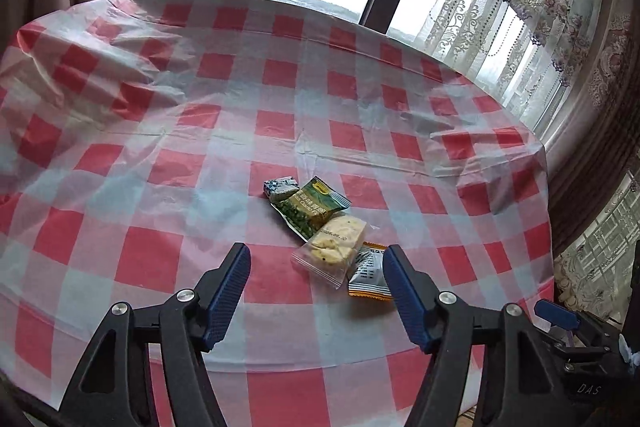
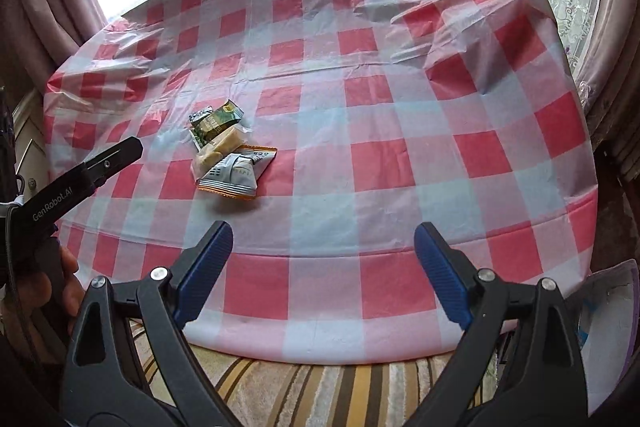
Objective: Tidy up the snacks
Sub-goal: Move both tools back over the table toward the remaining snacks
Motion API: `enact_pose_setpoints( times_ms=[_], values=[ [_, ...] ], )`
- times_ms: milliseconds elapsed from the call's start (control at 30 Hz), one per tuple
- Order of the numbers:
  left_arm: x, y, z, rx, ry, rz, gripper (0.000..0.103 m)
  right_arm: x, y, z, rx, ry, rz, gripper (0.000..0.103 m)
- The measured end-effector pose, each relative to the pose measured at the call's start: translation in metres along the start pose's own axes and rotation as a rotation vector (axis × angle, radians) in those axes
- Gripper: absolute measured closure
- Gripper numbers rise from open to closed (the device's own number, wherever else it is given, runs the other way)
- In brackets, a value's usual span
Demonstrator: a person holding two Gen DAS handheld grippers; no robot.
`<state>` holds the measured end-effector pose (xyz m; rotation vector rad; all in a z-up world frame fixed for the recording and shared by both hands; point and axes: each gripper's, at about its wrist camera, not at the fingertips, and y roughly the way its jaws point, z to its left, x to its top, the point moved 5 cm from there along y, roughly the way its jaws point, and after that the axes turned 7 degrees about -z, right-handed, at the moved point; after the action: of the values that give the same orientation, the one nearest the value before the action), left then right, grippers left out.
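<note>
The table [image 2: 400, 155] carries a red-and-white checked plastic cloth [image 1: 160, 155], thin and wrinkled, puckered toward the far corners. It looks slick, so packets would probably slide on it rather than catch.

The snacks sit in one small overlapping heap, well in from every edge and somewhat nearer the near edge than the far one. Largest to smallest:

- Green packet [image 1: 310, 205]: a flat foil pouch, likely light and crinkly. Its crimped end seams look like the safest place to pinch.
- Clear bag [image 1: 330, 253]: holds pale, brittle-looking pieces and lies over the green packet's near end. It would be fragile under squeeze, so take it by the empty sealed margin, not across the contents.
- Orange-edged packet [image 2: 234, 175]: puffed and silvery, partly under the clear bag. Soft, probably slippery; grip the flat seam.
- Small blue-white packet [image 1: 281, 185]: at the far end of the heap, touching the green one. Tiny and light, needing a narrow pinch.

The left gripper [image 1: 316, 289] hangs just before the heap, jaws apart and empty, one pad beside the orange-edged packet. The right gripper [image 2: 324, 263] is spread wide and empty over the near edge.
</note>
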<state>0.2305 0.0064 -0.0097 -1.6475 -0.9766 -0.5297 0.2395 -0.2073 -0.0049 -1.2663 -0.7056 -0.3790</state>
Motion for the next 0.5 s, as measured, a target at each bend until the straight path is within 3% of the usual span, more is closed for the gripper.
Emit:
enact_pose_setpoints(
  times_ms=[500],
  values=[
    [0.010,0.029,0.044,0.022,-0.062,0.028,0.036,0.024,0.081,0.058,0.005,-0.005,0.072,0.010]
  ],
)
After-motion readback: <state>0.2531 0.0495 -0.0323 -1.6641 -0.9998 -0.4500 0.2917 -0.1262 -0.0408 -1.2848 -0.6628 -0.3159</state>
